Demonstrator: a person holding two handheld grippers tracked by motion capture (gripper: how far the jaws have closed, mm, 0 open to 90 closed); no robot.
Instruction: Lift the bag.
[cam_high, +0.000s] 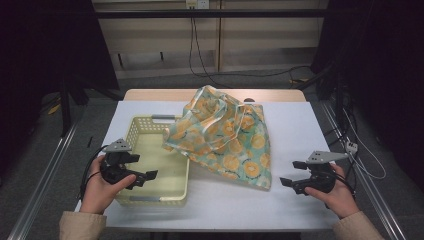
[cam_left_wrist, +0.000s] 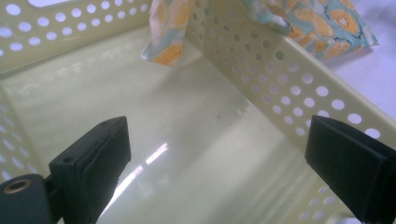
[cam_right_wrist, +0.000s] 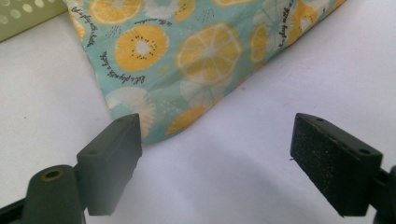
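A teal cloth with orange-slice print (cam_high: 227, 137) lies crumpled on the white table, one edge draped over the right rim of a pale yellow perforated basket (cam_high: 131, 132). My left gripper (cam_high: 142, 174) hovers open over the basket's front part; in the left gripper view its jaws stand wide apart above the basket floor (cam_left_wrist: 187, 140), with a corner of the cloth (cam_left_wrist: 166, 44) hanging inside. My right gripper (cam_high: 292, 175) is open near the table's right front, a short way from the cloth's near corner (cam_right_wrist: 187, 56). Nothing is between either pair of jaws.
The white table top (cam_high: 295, 125) has bare surface right of and in front of the cloth. Cables (cam_high: 200, 55) hang down the wall behind the table. Metal rails (cam_high: 45, 170) run along both sides on the floor.
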